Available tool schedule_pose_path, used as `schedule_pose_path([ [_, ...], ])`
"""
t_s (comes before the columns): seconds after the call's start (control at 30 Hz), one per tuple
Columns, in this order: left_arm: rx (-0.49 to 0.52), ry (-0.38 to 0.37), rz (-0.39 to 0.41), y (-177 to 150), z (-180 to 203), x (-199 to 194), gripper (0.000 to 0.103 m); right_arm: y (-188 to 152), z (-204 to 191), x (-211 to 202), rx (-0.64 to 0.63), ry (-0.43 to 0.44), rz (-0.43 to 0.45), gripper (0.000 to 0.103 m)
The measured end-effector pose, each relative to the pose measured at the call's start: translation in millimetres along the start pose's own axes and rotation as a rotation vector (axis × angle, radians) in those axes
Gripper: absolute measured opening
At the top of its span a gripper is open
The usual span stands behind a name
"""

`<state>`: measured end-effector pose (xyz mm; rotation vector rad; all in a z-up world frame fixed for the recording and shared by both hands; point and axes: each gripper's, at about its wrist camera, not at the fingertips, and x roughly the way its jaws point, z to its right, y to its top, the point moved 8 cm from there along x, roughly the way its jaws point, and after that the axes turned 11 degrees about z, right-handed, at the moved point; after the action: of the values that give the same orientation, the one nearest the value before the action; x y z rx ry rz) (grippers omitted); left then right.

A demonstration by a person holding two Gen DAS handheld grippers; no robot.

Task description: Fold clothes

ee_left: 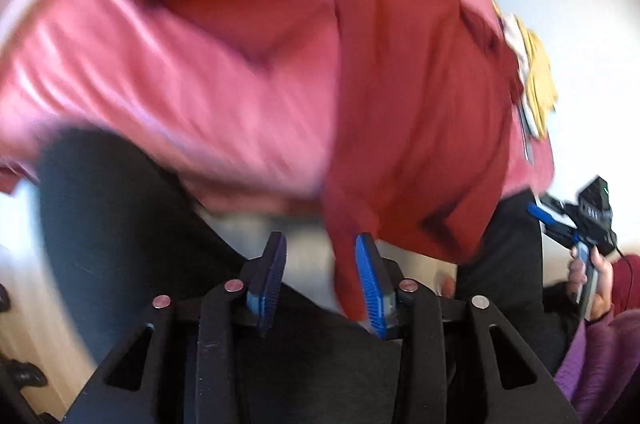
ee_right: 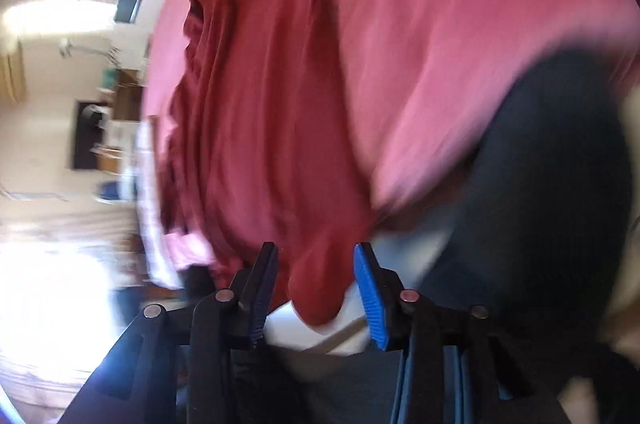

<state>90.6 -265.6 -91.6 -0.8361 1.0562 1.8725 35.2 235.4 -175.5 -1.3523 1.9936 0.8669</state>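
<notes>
Filling both wrist views is the red garment [ee_left: 248, 71], a big soft mass with a paler pink face and a darker crimson face, heavily blurred. It drapes across the upper frame in the left view and hangs in long vertical folds in the right view [ee_right: 280, 95]. Below it lies a dark cloth or surface [ee_left: 112, 216], and a white tabletop [ee_right: 344, 328] shows under the hanging tip.

Over on the left gripper [ee_left: 322, 284], the jaws stand parted; a narrow crimson tail of the garment drops between them and lies against the blue right finger [ee_left: 370, 288], with a clear gap to the dark left one. Not a pinch, then: released, cloth merely passing through.

Same story on the right gripper [ee_right: 316, 288]: jaws apart, a rounded crimson fold sitting between the pads and touching neither firmly. Let go.

At the far right of the left view a hand [ee_left: 588, 284] holds the other tool's handle; beyond the cloth sits something yellow [ee_left: 540, 83].

My read: a fold has just been laid and both corners dropped, so this is the release at the end of one fold. The next move calls for backing both tools clear without dragging the loose tails along, then finding two fresh edges on the settled garment. The snag risk is that tail resting on the blue finger.
</notes>
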Motion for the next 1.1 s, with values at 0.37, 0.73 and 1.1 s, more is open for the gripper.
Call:
schedule_pose_path([
  [0.37, 0.236, 0.053, 0.306, 205.9, 39.7, 26.9, 0.072, 179.4, -98.0, 31.6, -0.441, -0.117, 0.178, 0.043],
  [0.73, 0.537, 0.074, 0.135, 304.5, 88.4, 170.1, 0.072, 301.7, -186.0, 161.9, -0.872, -0.177, 0.031, 0.043],
  [1.1, 0.687, 0.057, 0.037, 300.9, 85.3, 236.9, 0.086, 302.6, -174.7, 263.8, -0.967, -0.218, -0.155, 0.045],
])
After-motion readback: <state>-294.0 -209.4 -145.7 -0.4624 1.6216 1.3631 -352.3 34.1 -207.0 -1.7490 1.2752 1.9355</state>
